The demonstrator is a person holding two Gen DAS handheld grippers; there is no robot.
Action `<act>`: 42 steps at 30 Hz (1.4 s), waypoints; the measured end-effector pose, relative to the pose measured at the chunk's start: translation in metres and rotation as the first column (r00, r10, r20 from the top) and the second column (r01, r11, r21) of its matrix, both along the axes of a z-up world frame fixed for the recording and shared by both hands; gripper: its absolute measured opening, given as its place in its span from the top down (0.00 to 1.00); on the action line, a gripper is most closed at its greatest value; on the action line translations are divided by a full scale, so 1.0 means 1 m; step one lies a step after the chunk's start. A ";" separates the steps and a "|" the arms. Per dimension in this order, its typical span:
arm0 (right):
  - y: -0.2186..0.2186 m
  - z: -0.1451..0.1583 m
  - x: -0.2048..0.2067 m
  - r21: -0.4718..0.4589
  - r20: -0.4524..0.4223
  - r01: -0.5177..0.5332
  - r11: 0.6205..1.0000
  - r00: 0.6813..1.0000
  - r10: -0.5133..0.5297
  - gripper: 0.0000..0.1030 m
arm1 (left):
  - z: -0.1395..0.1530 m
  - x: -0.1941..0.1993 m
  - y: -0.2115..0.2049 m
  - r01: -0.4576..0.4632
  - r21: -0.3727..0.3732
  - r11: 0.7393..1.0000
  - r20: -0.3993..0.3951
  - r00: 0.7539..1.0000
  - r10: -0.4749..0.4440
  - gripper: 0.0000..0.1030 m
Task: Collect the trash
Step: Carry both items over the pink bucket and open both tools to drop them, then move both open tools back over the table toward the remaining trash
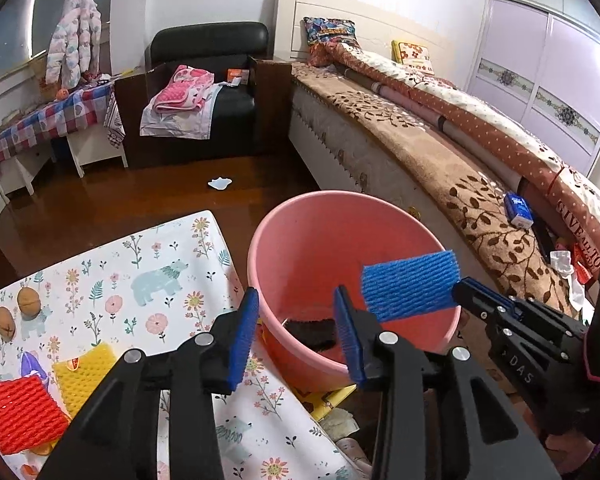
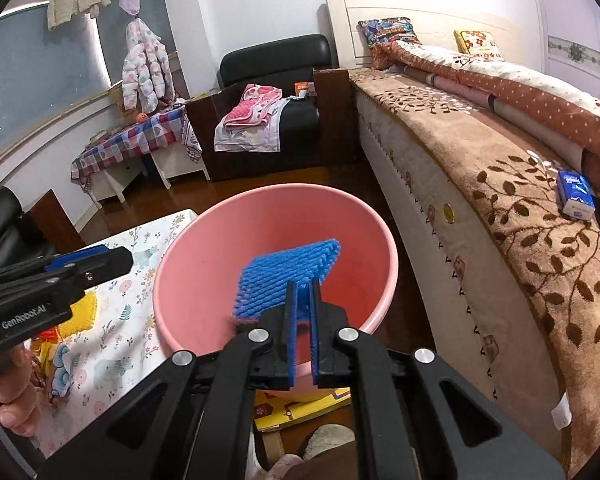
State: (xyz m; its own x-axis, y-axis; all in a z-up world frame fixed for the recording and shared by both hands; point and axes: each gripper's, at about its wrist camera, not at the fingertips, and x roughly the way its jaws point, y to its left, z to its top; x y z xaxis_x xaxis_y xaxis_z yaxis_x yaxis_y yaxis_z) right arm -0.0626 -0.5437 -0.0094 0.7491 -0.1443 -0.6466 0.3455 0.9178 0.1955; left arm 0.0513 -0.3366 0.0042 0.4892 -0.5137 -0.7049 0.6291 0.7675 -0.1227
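A pink bucket [image 1: 340, 197] [image 2: 260, 194] stands beside the floral-cloth table [image 1: 148, 252]. My left gripper [image 1: 296, 292] [image 2: 114, 258] hangs open over the bucket's near rim with nothing between its fingers. Below it, a dark piece [image 1: 312, 332] lies on the bucket's bottom. My right gripper [image 2: 302, 283] [image 1: 460, 291] is shut on a blue foam net [image 2: 288, 270] [image 1: 410, 286], holding it above the bucket's inside. On the table lie a red foam net [image 1: 20, 412], a yellow foam net [image 1: 88, 372] and two walnuts [image 1: 30, 300].
A bed [image 1: 440, 148] with a brown leaf-patterned blanket runs along the right, bearing a blue tissue pack [image 1: 518, 208]. A black armchair [image 1: 216, 92] with folded cloths stands at the back. A white scrap [image 1: 220, 183] lies on the wooden floor. A yellow box [image 2: 300, 408] sits under the bucket.
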 end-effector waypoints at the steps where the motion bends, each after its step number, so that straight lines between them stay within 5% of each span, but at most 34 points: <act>1: 0.000 0.000 -0.001 0.004 0.001 0.000 1.000 1.000 0.000 0.94 | 0.001 0.000 0.002 -0.002 -0.003 1.000 0.003 1.000 0.003 0.63; 6: 0.002 0.003 -0.004 0.021 0.023 -0.009 1.000 1.000 0.008 0.73 | 0.012 -0.005 0.012 -0.016 -0.025 1.000 0.014 1.000 0.017 0.63; 16: 0.025 0.021 -0.014 -0.001 0.090 -0.044 0.999 0.995 0.044 0.72 | 0.045 -0.016 0.055 -0.057 -0.056 0.997 0.076 0.995 0.061 0.55; 24: 0.066 0.035 -0.013 0.000 0.146 -0.169 0.986 0.975 0.167 0.72 | 0.079 -0.023 0.140 -0.174 -0.057 0.983 0.157 0.971 0.181 0.51; 33: 0.133 0.038 0.006 0.078 0.147 -0.376 0.923 0.921 0.362 0.72 | 0.085 -0.029 0.260 -0.390 -0.058 0.919 0.156 0.906 0.394 0.50; 36: 0.160 0.040 0.013 0.085 0.141 -0.439 0.895 0.894 0.425 0.61 | 0.078 -0.033 0.288 -0.432 -0.056 0.900 0.135 0.890 0.436 0.50; 42: 0.220 0.046 0.024 0.069 0.124 -0.567 0.821 0.822 0.556 0.55 | 0.062 -0.038 0.327 -0.482 -0.058 0.874 0.089 0.870 0.486 0.50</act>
State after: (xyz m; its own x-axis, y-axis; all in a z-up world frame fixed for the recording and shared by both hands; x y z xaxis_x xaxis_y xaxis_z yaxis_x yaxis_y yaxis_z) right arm -0.0381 -0.3240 0.0367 0.7382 0.3807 -0.5569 -0.2486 0.9210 0.2999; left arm 0.0134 -0.0094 0.0662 0.7476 -0.2167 -0.6278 0.1898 0.9756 -0.1107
